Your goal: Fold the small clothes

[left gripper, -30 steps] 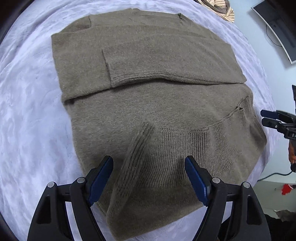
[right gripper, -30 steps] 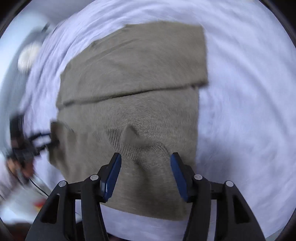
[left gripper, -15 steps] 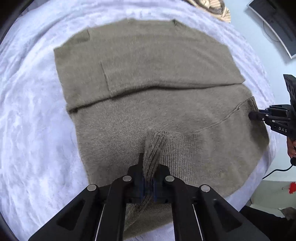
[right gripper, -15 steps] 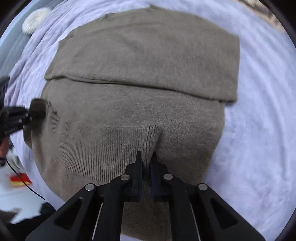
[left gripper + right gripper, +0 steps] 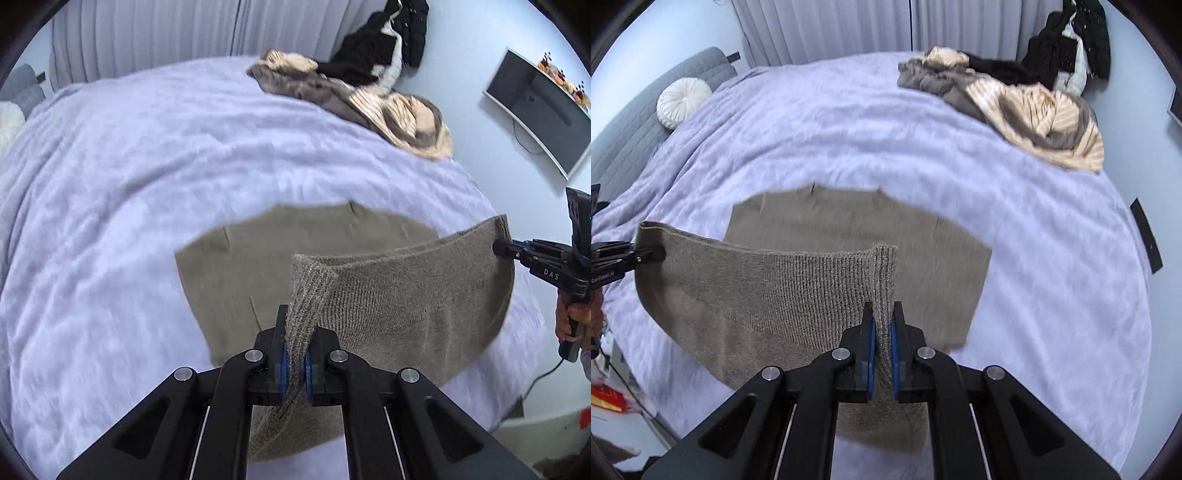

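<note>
Left side: my left gripper is clenched on the ribbed hem of the taupe sweater, pinching one corner of that edge with the knit bunched between the blue pads. I hold it here so the hem comes up as a straight line, not a sag.

Centre: the sweater lies on the lavender bedspread. Its far half, neckline end, rests flat; the near half is raised off the cover and hangs between my two grips. In my judgement this is the lengthwise fold, hem to be carried over toward the neckline, not yet laid down.

Right side: my right gripper is likewise clamped on the hem at the opposite corner, ribbing gripped between its pads. Holding both corners keeps the fold edge even.

Beyond the work, at the far right of the bed, a heap of unfolded clothes sits well apart from the sweater. Risk noted: uneven travel of the two corners would skew the fold.
</note>
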Demonstrator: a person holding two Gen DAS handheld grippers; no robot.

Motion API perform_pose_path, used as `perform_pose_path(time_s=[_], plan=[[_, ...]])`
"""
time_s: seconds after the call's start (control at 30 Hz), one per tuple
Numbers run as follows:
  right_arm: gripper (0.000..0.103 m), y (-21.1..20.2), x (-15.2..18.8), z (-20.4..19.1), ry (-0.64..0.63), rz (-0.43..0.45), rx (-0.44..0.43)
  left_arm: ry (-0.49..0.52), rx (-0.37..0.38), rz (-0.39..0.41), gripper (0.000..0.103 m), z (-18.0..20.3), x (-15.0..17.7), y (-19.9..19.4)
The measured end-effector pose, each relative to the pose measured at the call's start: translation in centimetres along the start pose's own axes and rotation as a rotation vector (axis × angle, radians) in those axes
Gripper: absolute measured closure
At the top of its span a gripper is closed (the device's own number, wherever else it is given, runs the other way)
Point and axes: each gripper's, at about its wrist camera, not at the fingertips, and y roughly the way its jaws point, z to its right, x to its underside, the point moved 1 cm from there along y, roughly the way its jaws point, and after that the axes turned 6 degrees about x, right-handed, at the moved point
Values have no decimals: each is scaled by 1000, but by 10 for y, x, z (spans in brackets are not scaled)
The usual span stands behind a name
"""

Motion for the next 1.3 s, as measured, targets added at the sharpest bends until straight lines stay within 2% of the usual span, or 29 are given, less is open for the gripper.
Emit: perform_pose_path(time_s=[0.13,0.23,0.47,0.6,0.73,0.9,0.93,0.97,1.0,1.03,1.07,1.1,1.17,1.23,1.3], plan=[[96,37,-47,8,24,34,-13,-12,-43,74,96,-19,-45,32],[96,78,-70,11,12,14,-2,-12,-77,62,96,-34,-66,75],[96,176,-73,23,42,-72,-1,-20,-138,-9,96,-65,-62,171],[96,221,-60,32,133,-129,-20,-79,-170,-57,96,-84,-47,215],[96,235,-51,33,164,-117,-20,-72,-188,-56,95,-83,-45,222],[97,229,-51,43,209,-98,-31,-143,-140,-50,95,-94,-53,205],[97,226,-52,46,221,-97,-31,-149,-143,-51,93,-95,-53,200],[96,223,-53,50,236,-95,-20,-145,-163,-55,78,-96,-53,196],[86,220,-53,54,250,-97,16,-135,-217,-58,61,-97,-54,191],[77,216,-54,60,272,-93,47,-122,-271,-42,28,-98,-54,184],[69,209,-53,69,313,-79,76,-114,-294,-7,25,-101,-53,175],[69,204,-52,77,350,-77,94,-116,-291,7,25,-104,-53,167],[69,190,-44,94,447,-75,61,-163,-270,-3,25,-110,-51,152],[71,177,-36,95,462,-76,28,-187,-225,19,25,-106,-43,134],[77,160,-25,83,425,-67,-17,-173,-189,31,25,-94,-35,122]])
